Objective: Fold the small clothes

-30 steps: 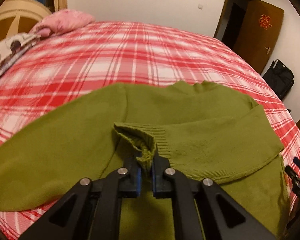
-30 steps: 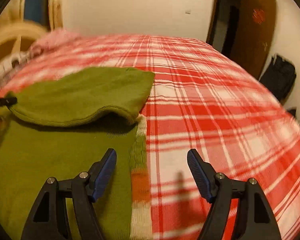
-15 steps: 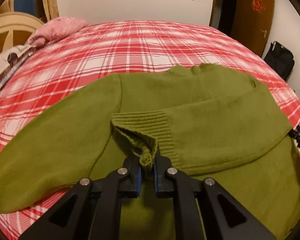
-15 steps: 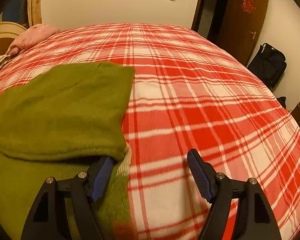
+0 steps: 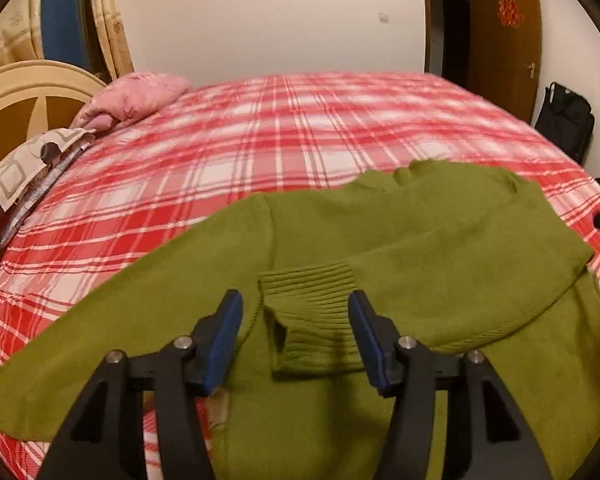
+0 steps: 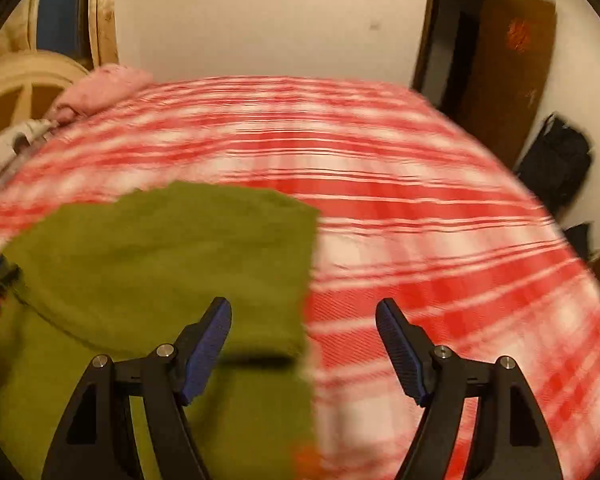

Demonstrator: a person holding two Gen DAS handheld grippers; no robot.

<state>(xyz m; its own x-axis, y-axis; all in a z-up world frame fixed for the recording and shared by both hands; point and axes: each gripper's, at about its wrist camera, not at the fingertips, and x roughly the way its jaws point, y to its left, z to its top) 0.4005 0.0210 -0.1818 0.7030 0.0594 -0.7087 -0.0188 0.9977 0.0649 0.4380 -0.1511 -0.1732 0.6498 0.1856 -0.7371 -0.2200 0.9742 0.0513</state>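
Closest in, the left gripper point(image 5: 296, 322) hangs over the olive-green knitted sweater point(image 5: 440, 240), its blue-padded jaws opening, with the ribbed cuff point(image 5: 312, 304) of the folded-in sleeve lying loose between them and neither pad pressing on it. The right gripper point(image 6: 304, 336) stands spread wide with nothing between its pads; the sweater's right edge point(image 6: 180, 248) lies below its left finger, while the right finger is over bare bedcover. That view is smeared with motion blur.

The sweater lies spread on the red-and-white plaid bedcover point(image 5: 260, 140), one sleeve folded across the chest and the other sleeve point(image 5: 100, 320) stretched out toward the left.

Farther back, a pink pillow point(image 5: 136, 96) and a patterned grey-and-white cushion point(image 5: 24, 164) sit against the cream wooden headboard point(image 5: 32, 84). Beyond the bed are a brown wooden door point(image 5: 504, 40) and a black bag point(image 5: 566, 120) on the floor.
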